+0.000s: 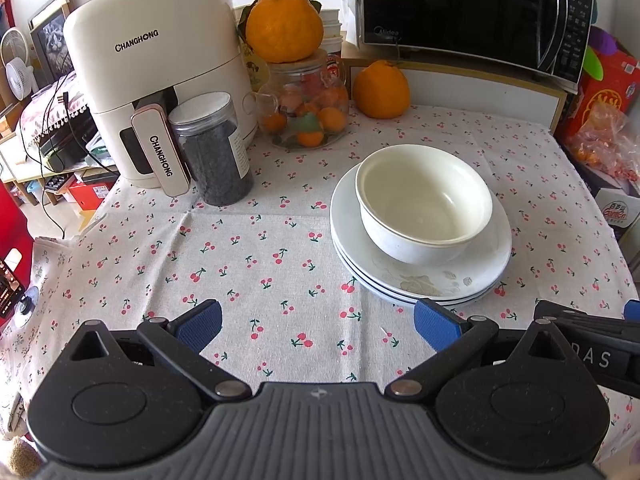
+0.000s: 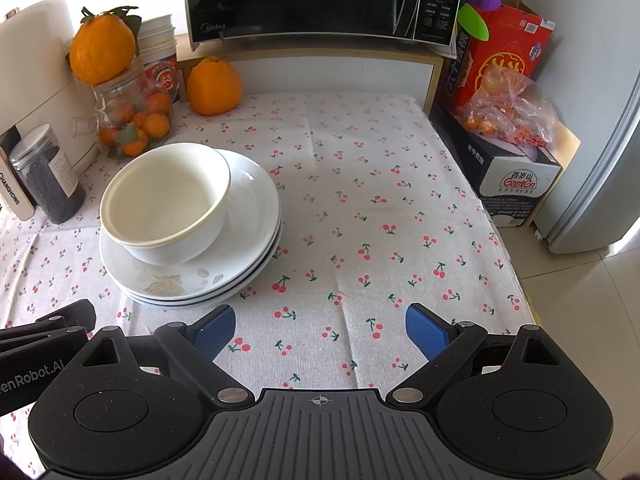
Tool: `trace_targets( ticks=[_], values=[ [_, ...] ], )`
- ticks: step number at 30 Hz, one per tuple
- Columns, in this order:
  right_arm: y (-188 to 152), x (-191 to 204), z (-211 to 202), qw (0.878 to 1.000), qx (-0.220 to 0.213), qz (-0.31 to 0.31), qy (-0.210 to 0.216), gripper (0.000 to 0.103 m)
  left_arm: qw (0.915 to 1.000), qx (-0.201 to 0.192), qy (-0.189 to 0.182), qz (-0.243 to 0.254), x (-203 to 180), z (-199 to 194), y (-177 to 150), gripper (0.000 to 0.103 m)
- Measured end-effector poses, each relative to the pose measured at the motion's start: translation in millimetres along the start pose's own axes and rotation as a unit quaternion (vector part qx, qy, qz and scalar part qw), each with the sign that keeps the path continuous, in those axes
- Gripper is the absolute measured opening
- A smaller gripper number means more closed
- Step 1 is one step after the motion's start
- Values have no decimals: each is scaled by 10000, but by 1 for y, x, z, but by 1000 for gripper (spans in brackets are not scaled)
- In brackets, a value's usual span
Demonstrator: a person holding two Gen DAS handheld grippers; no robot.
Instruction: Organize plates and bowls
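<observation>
A white bowl (image 1: 424, 204) stands nested on another bowl on a stack of white plates (image 1: 472, 280) on the cherry-print tablecloth. In the right wrist view the bowls (image 2: 166, 200) and plates (image 2: 256, 208) lie to the left. My left gripper (image 1: 318, 322) is open and empty, low over the cloth, just near and left of the stack. My right gripper (image 2: 320, 330) is open and empty, near and right of the stack. Each gripper shows at the edge of the other's view.
At the back stand a white air fryer (image 1: 156, 60), a dark-filled jar (image 1: 214, 152), a glass jar of small oranges (image 1: 304, 112) with a big orange on top, another orange (image 1: 380, 90), and a microwave (image 1: 472, 8). Boxes and a bag (image 2: 508, 112) sit right of the table edge.
</observation>
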State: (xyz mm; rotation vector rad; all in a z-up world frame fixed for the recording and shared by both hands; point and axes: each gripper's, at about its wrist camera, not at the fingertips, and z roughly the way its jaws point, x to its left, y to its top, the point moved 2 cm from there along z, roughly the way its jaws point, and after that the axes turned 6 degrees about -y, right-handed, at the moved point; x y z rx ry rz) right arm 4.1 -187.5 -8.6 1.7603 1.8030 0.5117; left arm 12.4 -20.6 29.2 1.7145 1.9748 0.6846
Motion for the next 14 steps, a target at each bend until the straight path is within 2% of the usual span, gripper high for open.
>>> trace_targets(
  ticks=[14],
  values=[
    [0, 0, 1, 10000, -11, 6, -13, 94, 10000, 36, -67, 43, 2, 2, -2, 102]
  ],
)
